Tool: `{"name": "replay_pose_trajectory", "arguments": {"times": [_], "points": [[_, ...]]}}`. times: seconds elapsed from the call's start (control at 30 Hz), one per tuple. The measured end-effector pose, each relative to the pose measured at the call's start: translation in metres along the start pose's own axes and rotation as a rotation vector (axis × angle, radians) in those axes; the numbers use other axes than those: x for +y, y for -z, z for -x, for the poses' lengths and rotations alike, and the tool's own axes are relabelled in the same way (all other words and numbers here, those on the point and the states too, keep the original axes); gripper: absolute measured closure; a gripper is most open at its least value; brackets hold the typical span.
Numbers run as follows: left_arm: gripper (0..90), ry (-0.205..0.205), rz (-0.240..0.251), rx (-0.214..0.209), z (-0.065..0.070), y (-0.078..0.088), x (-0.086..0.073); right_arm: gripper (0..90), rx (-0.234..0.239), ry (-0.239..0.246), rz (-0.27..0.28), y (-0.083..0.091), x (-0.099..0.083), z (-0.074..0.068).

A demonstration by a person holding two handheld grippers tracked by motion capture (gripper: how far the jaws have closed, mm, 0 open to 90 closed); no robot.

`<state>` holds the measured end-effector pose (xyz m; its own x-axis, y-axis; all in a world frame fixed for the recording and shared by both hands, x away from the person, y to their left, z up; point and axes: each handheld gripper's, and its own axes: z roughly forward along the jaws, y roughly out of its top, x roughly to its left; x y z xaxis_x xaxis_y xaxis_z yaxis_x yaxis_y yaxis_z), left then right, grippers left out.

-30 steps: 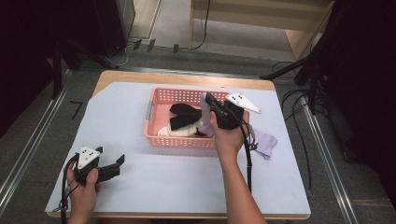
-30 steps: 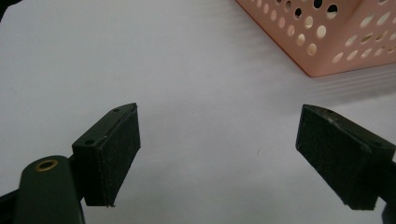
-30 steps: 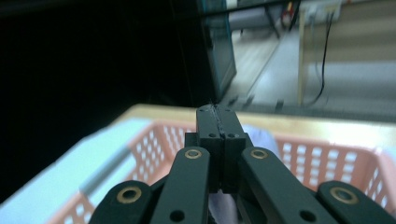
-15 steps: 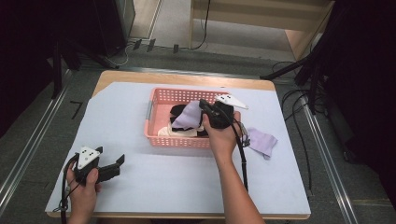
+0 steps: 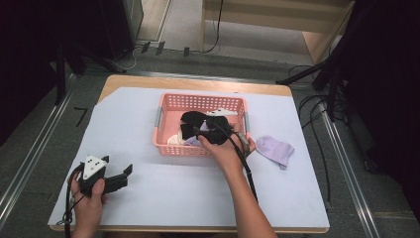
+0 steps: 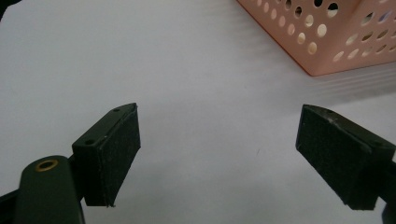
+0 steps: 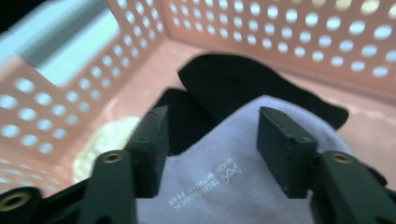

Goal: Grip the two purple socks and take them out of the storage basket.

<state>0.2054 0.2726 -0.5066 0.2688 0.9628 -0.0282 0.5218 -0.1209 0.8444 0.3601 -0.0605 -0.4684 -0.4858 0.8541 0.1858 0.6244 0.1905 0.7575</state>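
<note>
Wooden table (image 5: 198,82) under a white sheet (image 5: 173,193); grey floor, metal rails and cables around, dark curtains at 9 and 3 o'clock. Pink basket (image 5: 163,130) at centre. Right gripper (image 7: 210,140) inside it, jaws just opened, released over a lilac sock (image 7: 219,186) on black socks (image 7: 252,81). Second lilac sock (image 5: 275,149) at 3 o'clock of the basket. Left gripper (image 6: 217,149) parted, empty, at 7 o'clock.

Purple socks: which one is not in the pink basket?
The purple sock lying flat on the table, right of the basket. The other purple one lies inside, under the right gripper.
</note>
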Motion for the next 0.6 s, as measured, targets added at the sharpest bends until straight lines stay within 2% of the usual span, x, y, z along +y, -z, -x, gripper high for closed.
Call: {"name": "replay_pose_trajectory", "arguments": {"times": [0.1,0.17,0.33,0.4,0.43,0.47,0.5,0.53,0.6], "points": [[14.7,0.001,0.0,-0.002,0.0,0.0,0.0,37.0,-0.026,-0.037,-0.043,-0.006,0.001,0.002],[14.7,0.002,0.0,-0.003,0.0,0.0,0.0,37.6,-0.062,-0.048,-0.095,-0.01,0.002,0.002],[14.7,0.002,-0.003,-0.003,0.0,0.0,0.0,41.1,-0.085,-0.084,-0.208,-0.017,0.006,0.002],[14.7,0.003,0.0,-0.004,0.0,0.0,0.0,49.7,-0.102,-0.084,-0.246,-0.019,0.006,0.001],[14.7,0.003,0.0,-0.004,0.0,0.0,0.0,49.7,-0.102,-0.084,-0.246,-0.019,0.006,0.001],[14.7,0.003,0.001,-0.005,0.0,0.0,0.0,64.0,-0.135,-0.071,-0.27,-0.02,0.005,0.0],[14.7,0.003,0.0,-0.005,0.0,0.0,0.0,71.2,-0.145,-0.062,-0.274,-0.02,0.004,-0.001],[14.7,0.004,-0.002,-0.005,-0.001,0.001,0.0,75.3,-0.148,-0.035,-0.28,-0.019,0.002,0.0],[14.7,0.004,-0.001,-0.006,-0.001,0.001,0.0,80.7,-0.141,-0.023,-0.269,-0.018,0.001,-0.001]]}}
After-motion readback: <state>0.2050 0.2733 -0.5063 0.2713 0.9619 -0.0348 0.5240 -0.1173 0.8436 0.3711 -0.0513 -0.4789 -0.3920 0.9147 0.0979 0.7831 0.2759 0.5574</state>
